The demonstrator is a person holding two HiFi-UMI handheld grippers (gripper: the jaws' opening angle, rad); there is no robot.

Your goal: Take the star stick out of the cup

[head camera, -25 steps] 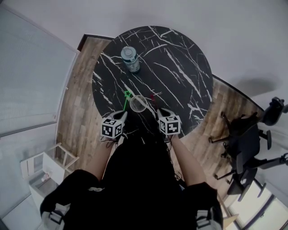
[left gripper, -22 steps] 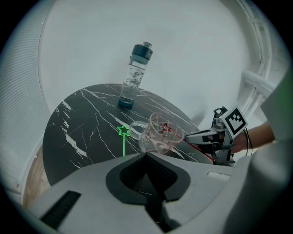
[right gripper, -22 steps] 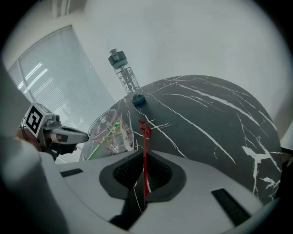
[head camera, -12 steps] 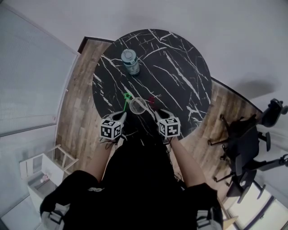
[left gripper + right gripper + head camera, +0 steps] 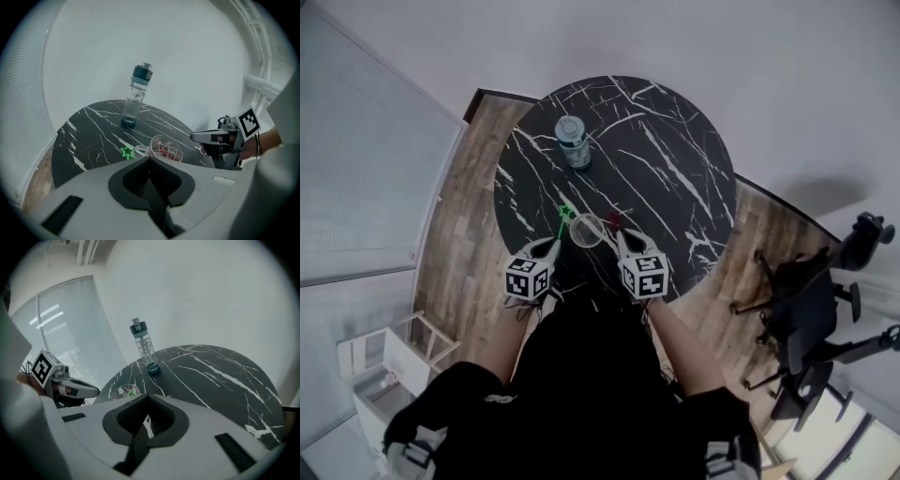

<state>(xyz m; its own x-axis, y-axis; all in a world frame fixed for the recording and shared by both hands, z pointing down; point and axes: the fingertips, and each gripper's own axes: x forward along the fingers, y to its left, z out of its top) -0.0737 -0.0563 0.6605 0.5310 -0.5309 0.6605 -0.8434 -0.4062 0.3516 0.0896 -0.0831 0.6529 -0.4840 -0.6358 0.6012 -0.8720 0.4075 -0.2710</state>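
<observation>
Both tools, left tool (image 5: 553, 243) and right tool (image 5: 622, 235), are hovering empty, jaws together, near the clear cup (image 5: 586, 230). Green star stick (image 5: 563, 217) is showing just beside its left side. Approaching closed is risking tipping the cup on the table (image 5: 675, 150).

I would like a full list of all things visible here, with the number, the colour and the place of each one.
table: one, round, black with white veins, centre, on a wooden floor.
bottle: one, clear with teal cap, upright on the table's far side.
cup: one, clear, near table edge, between the grippers.
star stick: one, green, just left of the cup; whether it reaches inside, I cannot tell.
red thing: one, at the cup's right side; too small to name.
chair: one, black, floor at right.
shelf: one, white, lower left.
left gripper: grey, jaws shut, left of the cup.
right gripper: grey, jaws shut, right of the cup.
</observation>
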